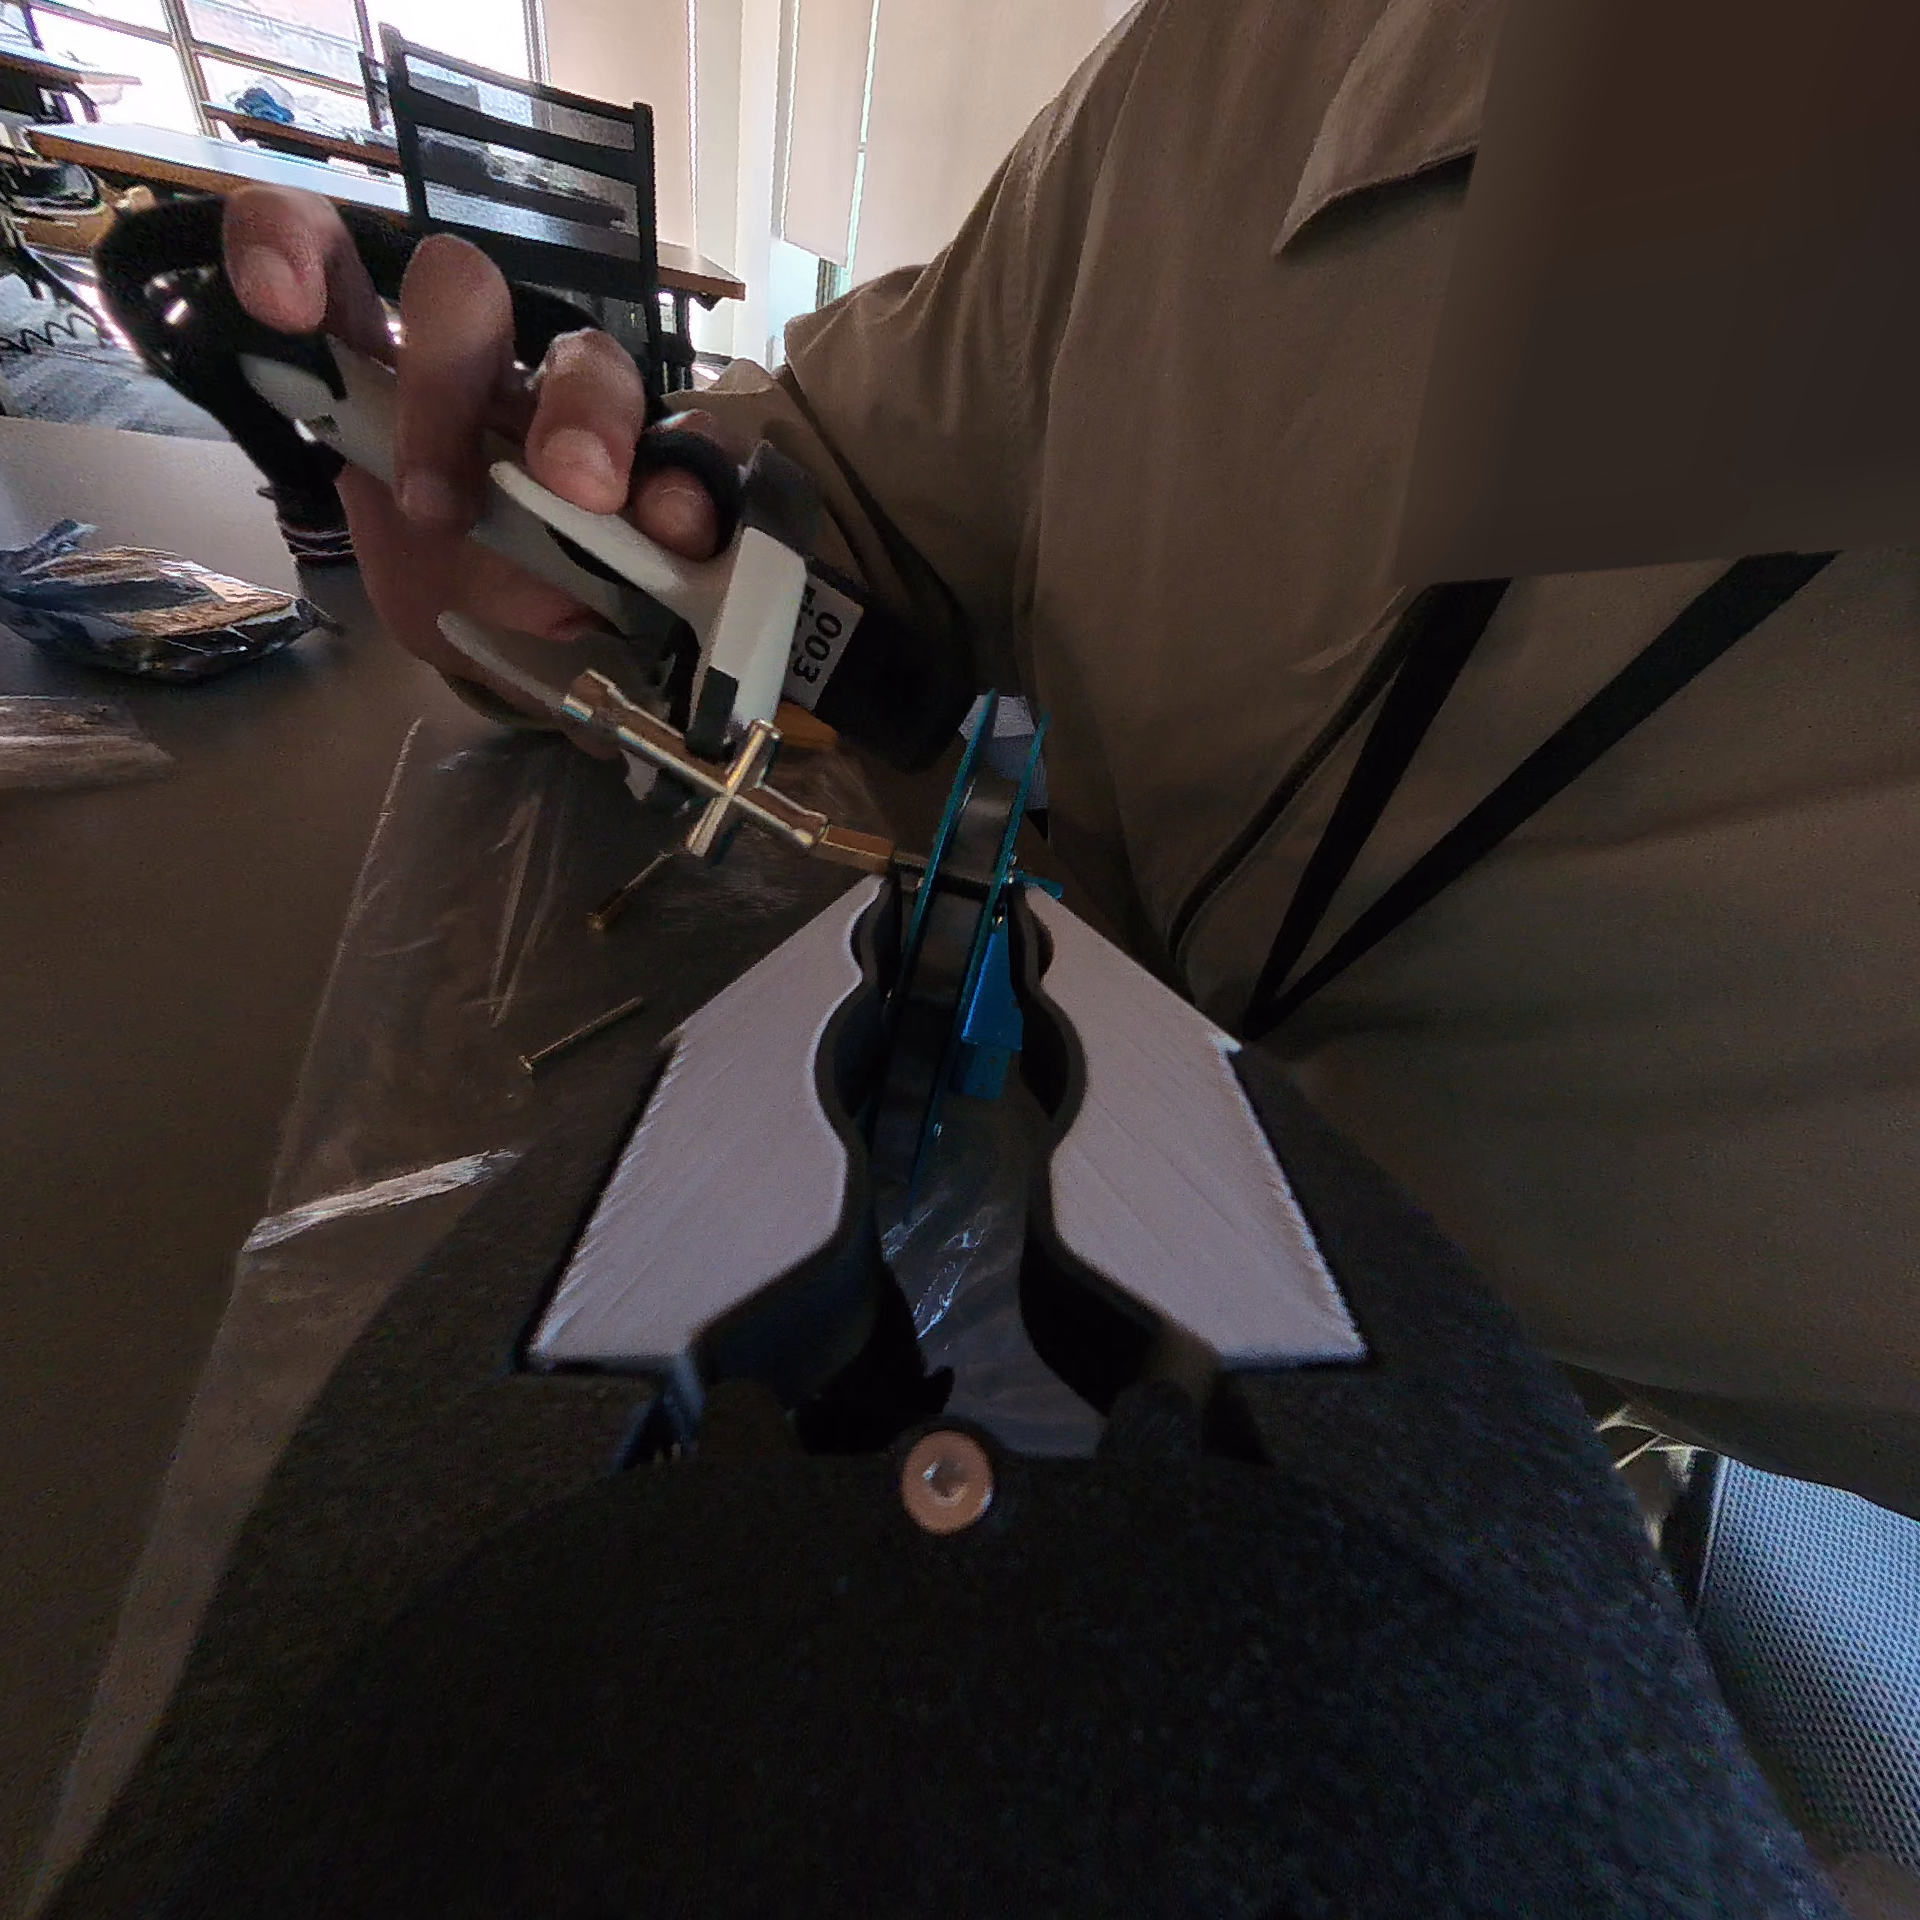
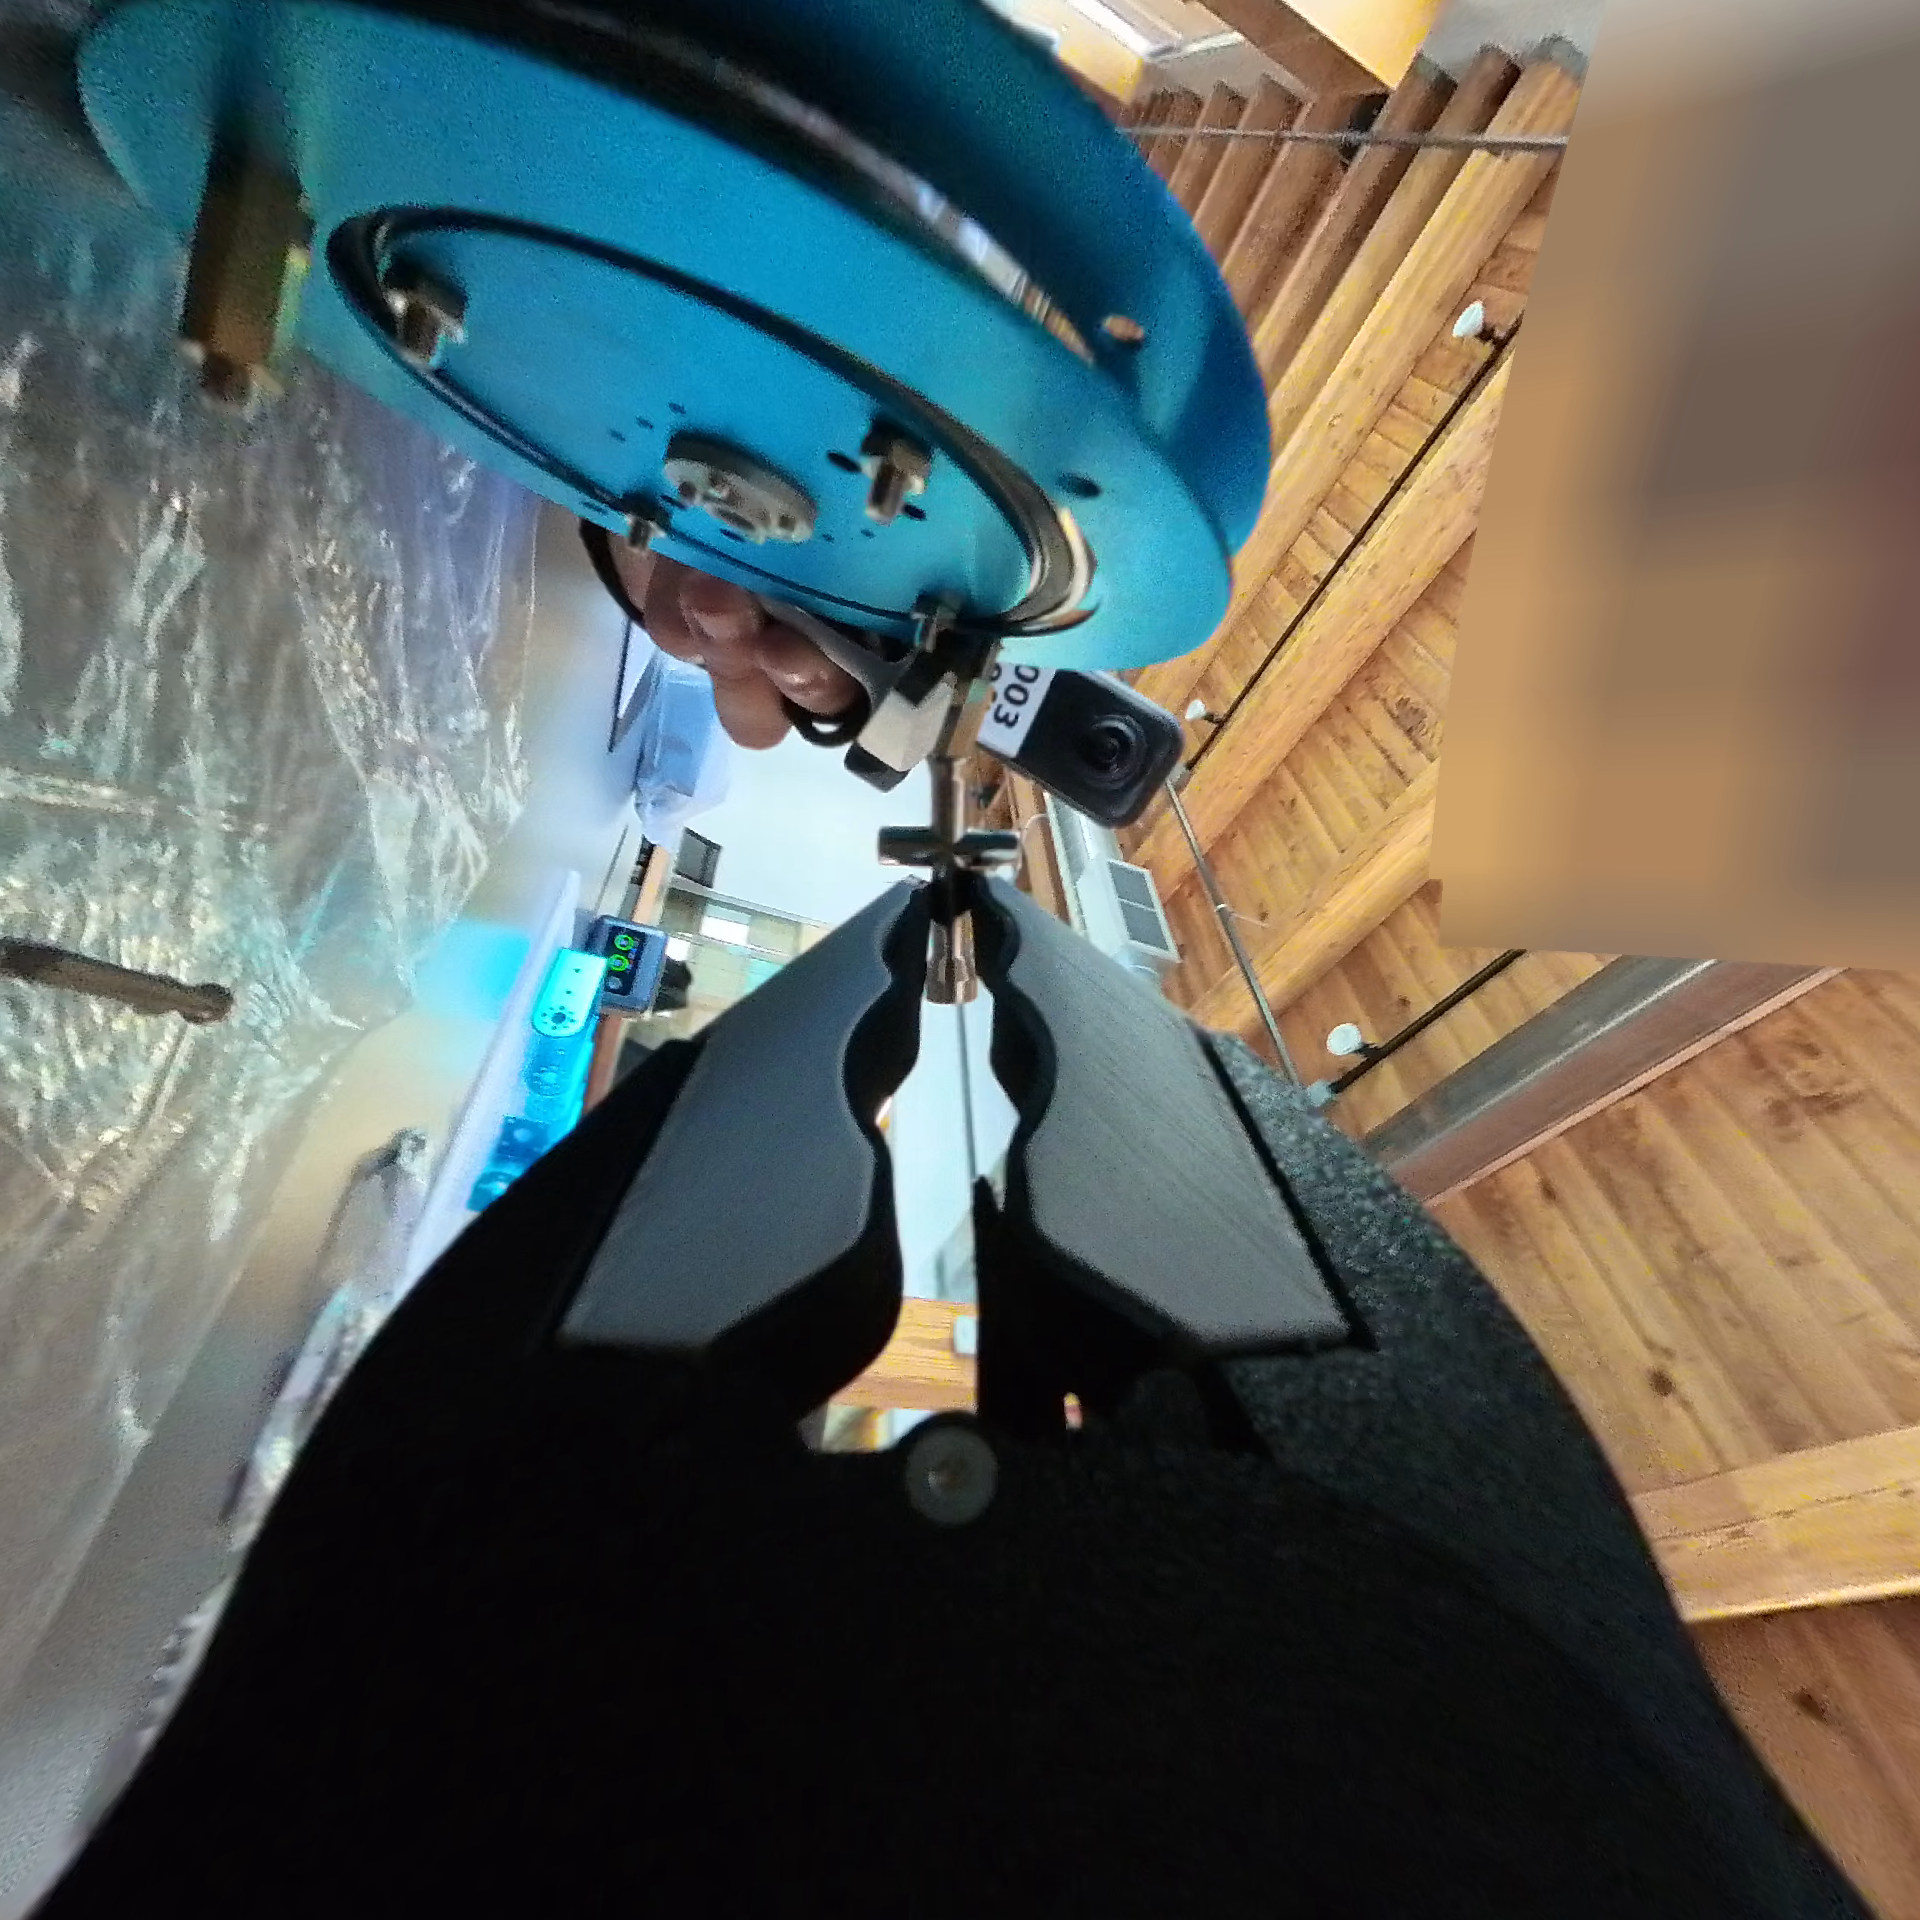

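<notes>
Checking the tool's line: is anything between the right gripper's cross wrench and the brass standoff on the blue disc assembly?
Nothing visible. The cross wrench in the right gripper has its tip on the brass standoff at the blue disc assembly's edge. Two loose screws lie on the plastic sheet, off that line.

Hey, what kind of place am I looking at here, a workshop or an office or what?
Probably an office or lab workspace used for assembly, not a home. Long desks with a black chair stand by big windows, and loose screws lie on the plastic-covered table beside a blue disc assembly.
</notes>
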Demonstrator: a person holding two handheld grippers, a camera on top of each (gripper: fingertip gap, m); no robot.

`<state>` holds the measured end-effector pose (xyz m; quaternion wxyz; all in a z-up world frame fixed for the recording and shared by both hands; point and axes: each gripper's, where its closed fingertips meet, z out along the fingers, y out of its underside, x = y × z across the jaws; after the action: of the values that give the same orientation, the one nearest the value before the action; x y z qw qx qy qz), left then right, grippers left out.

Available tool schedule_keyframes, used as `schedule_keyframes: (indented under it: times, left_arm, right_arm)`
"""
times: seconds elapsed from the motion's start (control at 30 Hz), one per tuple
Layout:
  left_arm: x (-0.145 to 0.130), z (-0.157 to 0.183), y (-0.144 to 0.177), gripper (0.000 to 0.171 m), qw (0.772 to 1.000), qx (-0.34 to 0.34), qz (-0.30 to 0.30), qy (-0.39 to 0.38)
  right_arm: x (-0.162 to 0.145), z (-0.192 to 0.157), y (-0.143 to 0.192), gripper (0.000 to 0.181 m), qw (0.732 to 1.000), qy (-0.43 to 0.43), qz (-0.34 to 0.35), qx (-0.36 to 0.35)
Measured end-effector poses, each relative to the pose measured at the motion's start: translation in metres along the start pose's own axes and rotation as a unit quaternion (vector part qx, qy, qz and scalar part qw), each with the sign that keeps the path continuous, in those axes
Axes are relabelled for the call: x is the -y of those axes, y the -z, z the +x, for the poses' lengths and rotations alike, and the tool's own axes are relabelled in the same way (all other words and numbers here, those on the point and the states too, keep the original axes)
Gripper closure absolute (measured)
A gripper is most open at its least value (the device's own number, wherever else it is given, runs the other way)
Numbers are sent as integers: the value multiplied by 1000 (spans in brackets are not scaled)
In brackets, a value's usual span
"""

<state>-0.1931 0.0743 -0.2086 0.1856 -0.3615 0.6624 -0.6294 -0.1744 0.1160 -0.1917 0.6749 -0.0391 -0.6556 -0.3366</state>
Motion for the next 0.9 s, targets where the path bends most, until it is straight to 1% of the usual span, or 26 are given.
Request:
schedule_keyframes:
  times: [0.07,0.13,0.37,0.47,0.57,0.73,0.83,0.9]
  left_arm:
    - [0,1,-1,153,1000,-6,0,2]
    - [0,1,-2,154,1000,-3,-2,-2]
    - [1,-3,-1,155,1000,17,-4,-10]
    - [1,-3,-2,156,1000,20,-6,-16]
    - [1,-4,-2,157,999,25,-7,-19]
    - [2,-2,-3,158,999,28,-10,-31]
    - [2,1,-5,158,998,27,-16,-45]
    - [2,3,-6,158,998,28,-22,-54]
  right_arm:
    - [1,1,-2,175,1000,5,2,1]
    - [1,0,-3,175,1000,-22,6,11]
    - [-4,-5,1,175,997,-51,-18,51]
    - [-4,-5,3,175,993,-83,-24,75]
    - [-5,-8,4,175,987,-118,-39,101]
    - [-4,-9,7,175,976,-151,-72,139]
    - [-1,-6,8,175,964,-182,-67,181]
    - [0,-4,9,176,960,-184,-64,203]
